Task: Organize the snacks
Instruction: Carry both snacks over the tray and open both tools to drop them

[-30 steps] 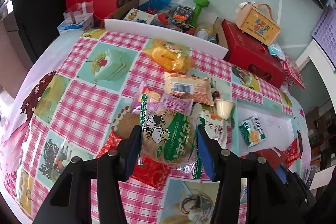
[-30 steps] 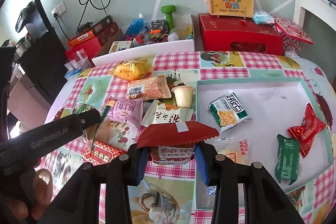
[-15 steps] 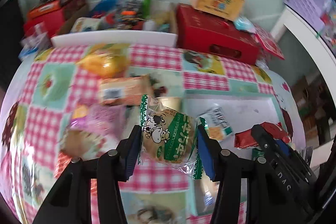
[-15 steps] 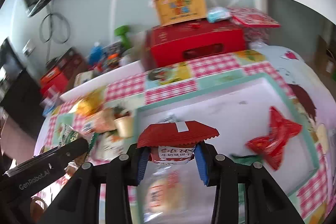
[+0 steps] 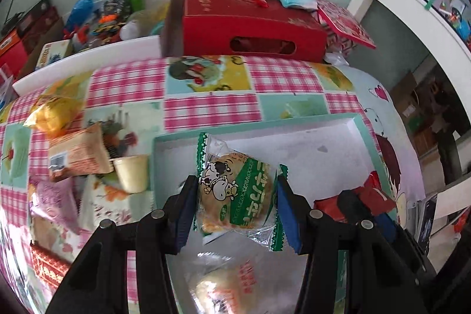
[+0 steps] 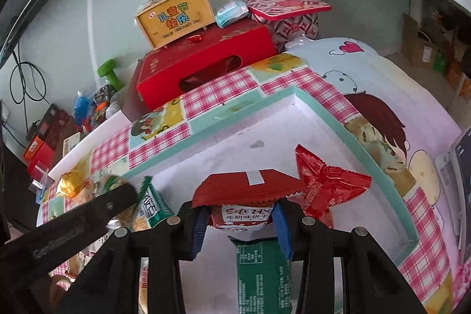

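- While both packs hang over the white tray, drop is straight down.
- Left gripper pinches cow-print pack, long axis near-to-far.
- Right gripper pinches red biscuit pack, probably rightmost.

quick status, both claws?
Left claw: shut on the cow-print snack packet.
Right claw: shut on the red milk biscuit packet.

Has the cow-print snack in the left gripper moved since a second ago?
Yes. The cow-print snack, clamped in the left gripper, has travelled from over the checked tablecloth to over the white tray.
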Demonstrator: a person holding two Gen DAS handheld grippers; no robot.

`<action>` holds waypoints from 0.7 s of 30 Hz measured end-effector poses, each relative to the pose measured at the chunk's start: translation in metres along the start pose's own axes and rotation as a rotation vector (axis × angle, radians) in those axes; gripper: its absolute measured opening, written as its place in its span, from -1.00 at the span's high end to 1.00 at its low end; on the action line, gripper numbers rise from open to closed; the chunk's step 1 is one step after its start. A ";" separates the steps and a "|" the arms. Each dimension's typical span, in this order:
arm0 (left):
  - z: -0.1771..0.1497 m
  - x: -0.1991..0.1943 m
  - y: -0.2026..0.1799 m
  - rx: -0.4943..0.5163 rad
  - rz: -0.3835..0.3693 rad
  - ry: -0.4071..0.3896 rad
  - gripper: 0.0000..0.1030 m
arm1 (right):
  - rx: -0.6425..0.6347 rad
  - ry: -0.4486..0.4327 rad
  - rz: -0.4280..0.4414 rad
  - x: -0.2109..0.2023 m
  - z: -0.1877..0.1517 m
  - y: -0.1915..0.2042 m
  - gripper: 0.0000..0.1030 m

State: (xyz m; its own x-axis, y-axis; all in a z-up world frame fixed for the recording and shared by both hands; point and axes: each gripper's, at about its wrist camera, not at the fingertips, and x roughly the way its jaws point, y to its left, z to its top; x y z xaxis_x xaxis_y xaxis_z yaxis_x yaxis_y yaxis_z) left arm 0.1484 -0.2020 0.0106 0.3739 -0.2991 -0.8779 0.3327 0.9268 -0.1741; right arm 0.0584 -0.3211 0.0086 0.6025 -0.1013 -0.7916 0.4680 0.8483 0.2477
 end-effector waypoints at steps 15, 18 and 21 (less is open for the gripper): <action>0.002 0.015 -0.006 -0.008 0.003 0.030 -0.09 | 0.025 0.026 -0.020 0.007 -0.001 -0.008 0.18; 0.002 0.012 -0.003 -0.017 0.002 0.022 -0.26 | 0.021 0.020 -0.027 0.006 0.000 -0.007 0.18; 0.002 0.008 0.001 -0.031 0.000 0.021 -0.32 | 0.023 0.024 -0.030 0.007 0.000 -0.008 0.17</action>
State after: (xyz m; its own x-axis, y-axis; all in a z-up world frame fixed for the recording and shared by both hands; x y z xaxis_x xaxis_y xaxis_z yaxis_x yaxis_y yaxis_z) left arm 0.1538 -0.2038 0.0042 0.3552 -0.2947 -0.8871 0.3061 0.9334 -0.1875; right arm 0.0587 -0.3280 0.0012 0.5729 -0.1137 -0.8117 0.5004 0.8329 0.2365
